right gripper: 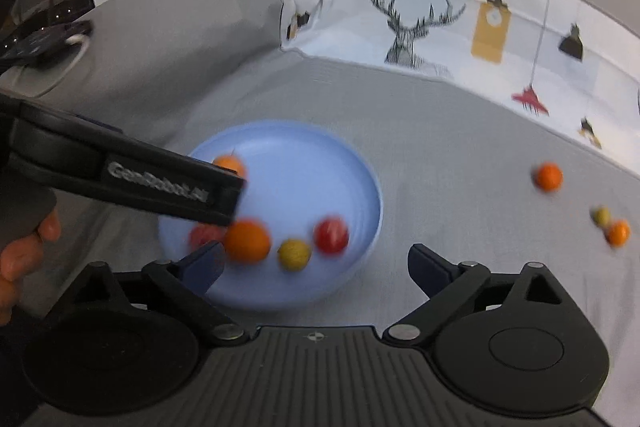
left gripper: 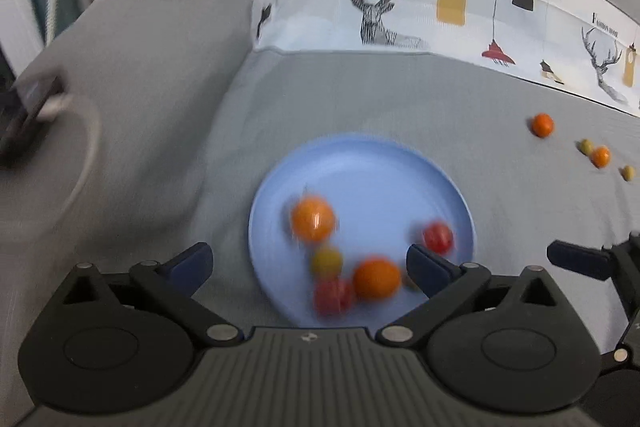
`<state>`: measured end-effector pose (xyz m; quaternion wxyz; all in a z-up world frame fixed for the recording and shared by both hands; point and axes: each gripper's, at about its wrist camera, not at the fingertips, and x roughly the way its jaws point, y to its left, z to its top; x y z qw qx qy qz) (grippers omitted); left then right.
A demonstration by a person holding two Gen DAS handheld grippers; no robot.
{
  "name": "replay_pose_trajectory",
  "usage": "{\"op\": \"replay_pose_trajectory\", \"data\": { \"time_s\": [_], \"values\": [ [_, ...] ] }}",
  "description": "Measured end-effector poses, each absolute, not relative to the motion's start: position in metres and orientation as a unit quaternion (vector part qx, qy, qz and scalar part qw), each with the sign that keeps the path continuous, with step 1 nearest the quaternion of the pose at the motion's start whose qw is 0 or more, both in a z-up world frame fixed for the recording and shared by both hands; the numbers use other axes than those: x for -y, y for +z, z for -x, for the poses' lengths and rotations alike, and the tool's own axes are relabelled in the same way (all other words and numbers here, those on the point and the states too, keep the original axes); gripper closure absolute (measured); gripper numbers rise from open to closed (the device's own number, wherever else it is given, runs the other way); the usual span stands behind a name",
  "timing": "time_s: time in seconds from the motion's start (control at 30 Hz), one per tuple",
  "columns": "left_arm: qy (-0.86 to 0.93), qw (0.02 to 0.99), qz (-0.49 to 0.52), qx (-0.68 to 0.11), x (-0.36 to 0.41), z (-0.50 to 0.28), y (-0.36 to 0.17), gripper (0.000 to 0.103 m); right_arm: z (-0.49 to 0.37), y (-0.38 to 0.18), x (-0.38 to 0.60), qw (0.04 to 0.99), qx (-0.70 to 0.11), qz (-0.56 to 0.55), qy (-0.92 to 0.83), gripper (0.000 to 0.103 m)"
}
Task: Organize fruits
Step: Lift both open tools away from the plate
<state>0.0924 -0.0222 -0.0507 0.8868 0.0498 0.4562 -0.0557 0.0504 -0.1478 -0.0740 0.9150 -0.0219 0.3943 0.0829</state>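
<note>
A light blue plate (left gripper: 372, 179) (right gripper: 304, 167) lies on the grey bedcover. It holds two oranges (left gripper: 313, 219) (left gripper: 376, 278), two red fruits (left gripper: 438, 237) (left gripper: 334, 297) and a small yellow one (left gripper: 327, 261), all blurred. My left gripper (left gripper: 310, 265) hangs open over the plate's near side, its pads touching no fruit. My right gripper (right gripper: 316, 267) is open too, over the plate's near right rim beside the yellow fruit (right gripper: 295, 254). Off to the right on the cover lie a loose orange (left gripper: 542, 125) (right gripper: 549, 177), a second orange (right gripper: 618, 233) and small greenish fruits (left gripper: 587, 146).
A big grey cushion (left gripper: 140, 67) rises on the left with a dark device and white cable (right gripper: 44, 43) on it. A printed sheet with deer and lamps (left gripper: 380, 7) borders the back. The left gripper's body (right gripper: 132, 179) crosses the right wrist view, a hand (right gripper: 24, 251) below it.
</note>
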Motion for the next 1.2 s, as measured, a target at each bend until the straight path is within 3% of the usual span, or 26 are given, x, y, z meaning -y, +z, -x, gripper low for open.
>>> {"op": "replay_pose_trajectory", "data": {
  "time_s": [0.17,0.37,0.53,1.2],
  "values": [
    [-0.032,0.882,-0.041,-0.469,0.004,-0.036,-0.042,0.0,-0.002,-0.061,0.15,0.905,-0.417,0.016,0.08,0.003],
    [-0.029,0.895,-0.035,-0.444,-0.007,0.013,-0.021,0.0,0.053,-0.023,0.14,0.933,-0.353,0.027,0.057,0.001],
    [-0.032,0.91,-0.032,-0.412,-0.005,0.032,0.0,0.0,0.087,-0.007,0.134,0.952,-0.303,0.027,0.038,0.001],
    [-0.035,0.934,-0.042,-0.354,-0.003,0.08,0.037,0.0,0.133,0.011,0.131,0.959,-0.282,0.027,0.033,0.001]
  ]
}}
